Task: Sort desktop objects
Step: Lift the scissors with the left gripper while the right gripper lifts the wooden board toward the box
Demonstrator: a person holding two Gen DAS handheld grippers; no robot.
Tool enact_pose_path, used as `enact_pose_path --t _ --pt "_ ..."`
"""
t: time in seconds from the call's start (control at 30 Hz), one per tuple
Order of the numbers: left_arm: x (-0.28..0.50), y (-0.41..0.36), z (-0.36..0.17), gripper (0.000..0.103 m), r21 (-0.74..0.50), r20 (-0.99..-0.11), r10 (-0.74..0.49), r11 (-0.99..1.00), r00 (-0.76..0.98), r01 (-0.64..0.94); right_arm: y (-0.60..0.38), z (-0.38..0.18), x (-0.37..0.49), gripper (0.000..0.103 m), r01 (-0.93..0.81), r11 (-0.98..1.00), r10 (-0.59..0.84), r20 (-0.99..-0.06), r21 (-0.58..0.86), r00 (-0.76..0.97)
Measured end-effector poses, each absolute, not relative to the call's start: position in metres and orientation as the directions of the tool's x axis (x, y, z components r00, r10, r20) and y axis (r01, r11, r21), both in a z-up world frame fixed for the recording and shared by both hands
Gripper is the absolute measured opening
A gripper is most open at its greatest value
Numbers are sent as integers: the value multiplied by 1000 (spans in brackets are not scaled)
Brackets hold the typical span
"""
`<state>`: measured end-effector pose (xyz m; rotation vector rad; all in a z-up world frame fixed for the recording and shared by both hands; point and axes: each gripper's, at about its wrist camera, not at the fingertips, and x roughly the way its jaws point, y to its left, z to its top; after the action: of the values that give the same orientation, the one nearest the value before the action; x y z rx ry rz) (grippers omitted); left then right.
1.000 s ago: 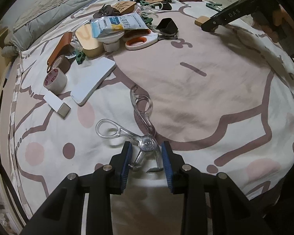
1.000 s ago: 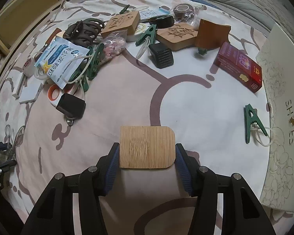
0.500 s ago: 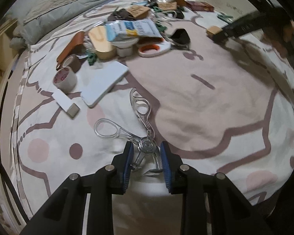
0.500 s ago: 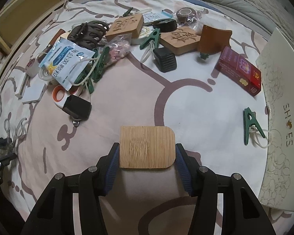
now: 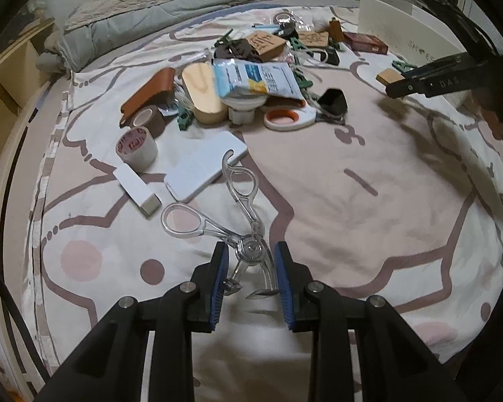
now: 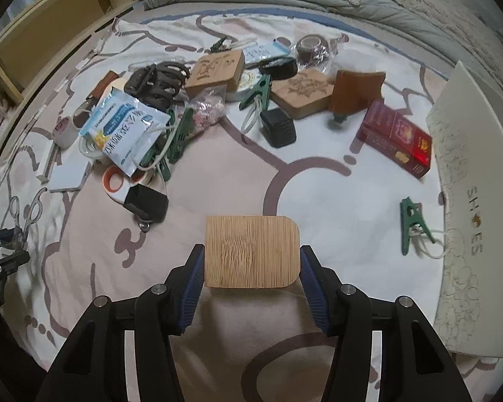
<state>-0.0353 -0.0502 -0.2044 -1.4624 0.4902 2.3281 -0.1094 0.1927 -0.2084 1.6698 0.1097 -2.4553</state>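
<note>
In the left wrist view the left gripper (image 5: 249,279) is closed on the clear curler (image 5: 241,234) at the lower centre; its 2 handle loops point up toward the white pad (image 5: 206,171). In the right wrist view the right gripper (image 6: 251,278) clamps the wood block (image 6: 251,251) by its 2 side edges, at the centre. The clutter lies in the upper half on the sheet (image 6: 335,201), and the green clip (image 6: 412,224) lies at the right.

The left gripper (image 5: 250,276) clamps the clear scissors (image 5: 238,231) at the pivot between its blue fingers (image 5: 219,278). Handle loops extend beyond the fingertips. The white flat box (image 5: 206,167) and tape roll (image 5: 137,147) lie farther ahead-left on the bed (image 5: 369,201).
</note>
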Motion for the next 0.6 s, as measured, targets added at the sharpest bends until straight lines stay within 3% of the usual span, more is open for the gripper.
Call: enact_pose_path --t 0.6 --pt "-58 -49 -139 28 103 -821 132 -922 -555 -372 197 -117 -105 56 118 -989 -139 -821 87 -554"
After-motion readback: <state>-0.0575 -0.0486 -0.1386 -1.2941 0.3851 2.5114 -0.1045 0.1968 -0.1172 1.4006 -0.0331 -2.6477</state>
